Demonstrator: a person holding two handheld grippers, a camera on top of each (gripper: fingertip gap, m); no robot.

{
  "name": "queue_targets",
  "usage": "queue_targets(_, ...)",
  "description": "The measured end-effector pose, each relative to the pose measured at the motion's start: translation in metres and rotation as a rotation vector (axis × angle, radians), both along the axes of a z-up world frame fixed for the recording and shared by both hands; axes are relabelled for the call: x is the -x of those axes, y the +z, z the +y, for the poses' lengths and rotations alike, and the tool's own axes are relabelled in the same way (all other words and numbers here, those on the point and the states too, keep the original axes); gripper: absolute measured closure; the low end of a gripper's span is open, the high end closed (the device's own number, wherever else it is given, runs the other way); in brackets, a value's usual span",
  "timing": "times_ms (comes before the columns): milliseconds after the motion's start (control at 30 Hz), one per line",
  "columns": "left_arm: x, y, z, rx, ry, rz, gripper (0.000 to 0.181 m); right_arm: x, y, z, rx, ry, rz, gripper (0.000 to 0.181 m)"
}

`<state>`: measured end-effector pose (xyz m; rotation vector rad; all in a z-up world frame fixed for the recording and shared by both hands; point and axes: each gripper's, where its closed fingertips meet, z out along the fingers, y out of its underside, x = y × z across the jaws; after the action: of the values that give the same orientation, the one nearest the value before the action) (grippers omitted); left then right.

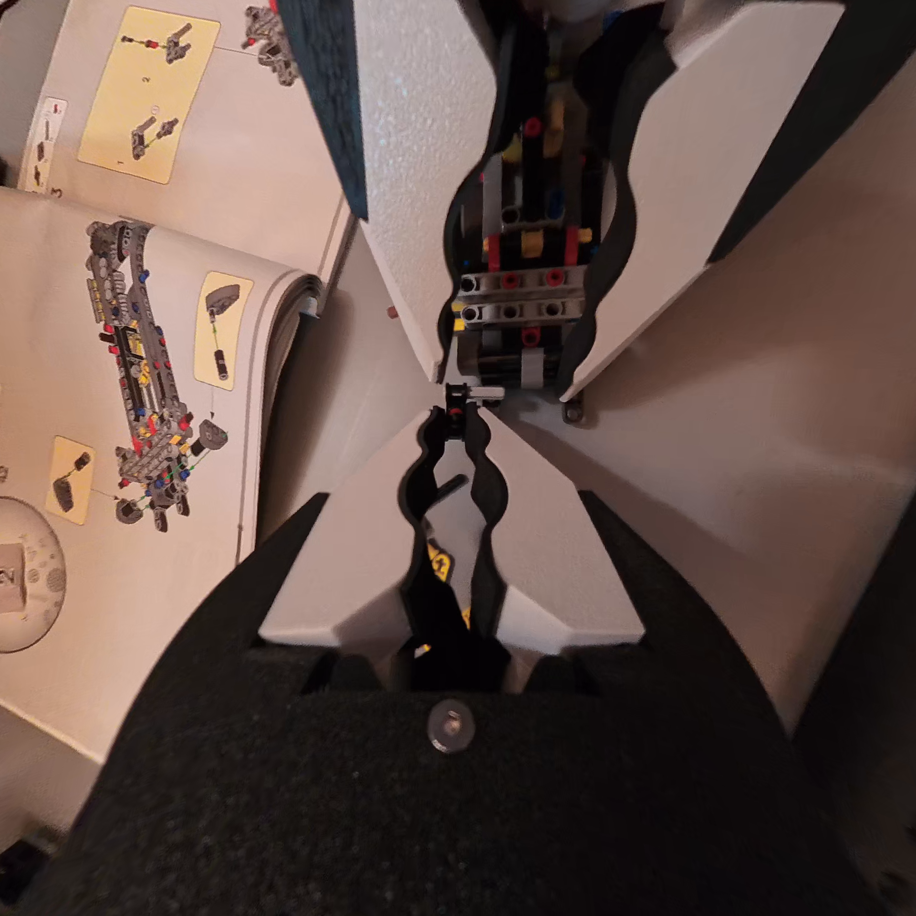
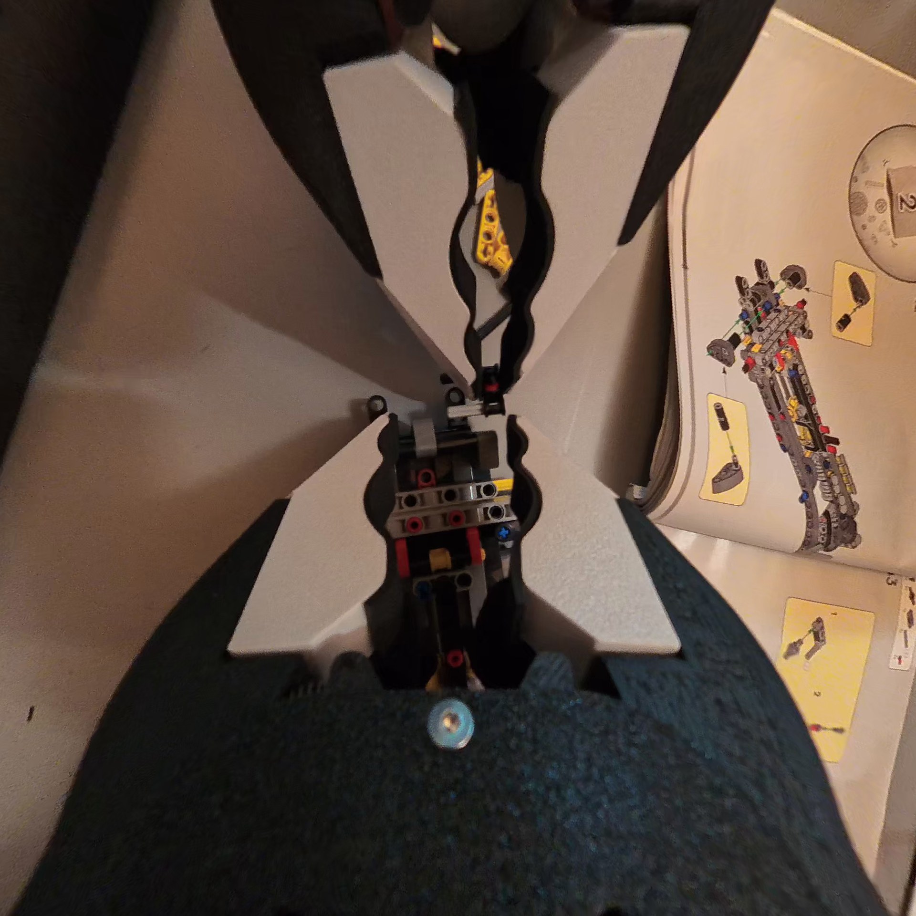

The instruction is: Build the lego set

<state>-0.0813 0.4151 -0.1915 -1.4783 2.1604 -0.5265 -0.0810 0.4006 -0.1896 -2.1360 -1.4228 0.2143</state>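
Left wrist view: left gripper (image 1: 455,421) pinching small black connector (image 1: 455,402), right gripper (image 2: 448,495) clamping rigid, knobbly chassis (image 2: 448,510); light, best held by beams.

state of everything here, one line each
left tongs: shut on the small black connector piece
small black connector piece: pinched at the tips, at the end of the lego assembly
right tongs: shut on the lego assembly
lego assembly: partly built, gripped lengthwise
instruction booklet: lying open
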Motion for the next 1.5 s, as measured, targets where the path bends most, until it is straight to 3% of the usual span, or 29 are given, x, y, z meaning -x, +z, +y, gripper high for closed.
queue_targets(200,0.003,0.0,0.004,0.054,0.093,0.064,0.175,-0.005,0.004,0.0,-0.018,-0.008,0.01,0.136)
queue_targets(367,0.0,0.003,-0.008,0.214,0.123,0.068,0.175,-0.009,0.01,-0.002,-0.027,-0.002,0.04,0.137)
queue_targets(967,0.001,-0.003,-0.009,0.054,0.066,0.124,0.175,-0.001,0.001,-0.004,-0.02,0.043,0.088,0.143)
queue_targets(1500,-0.002,-0.002,-0.014,0.075,0.084,0.119,0.175,-0.001,0.001,-0.004,-0.037,0.054,0.099,0.148)
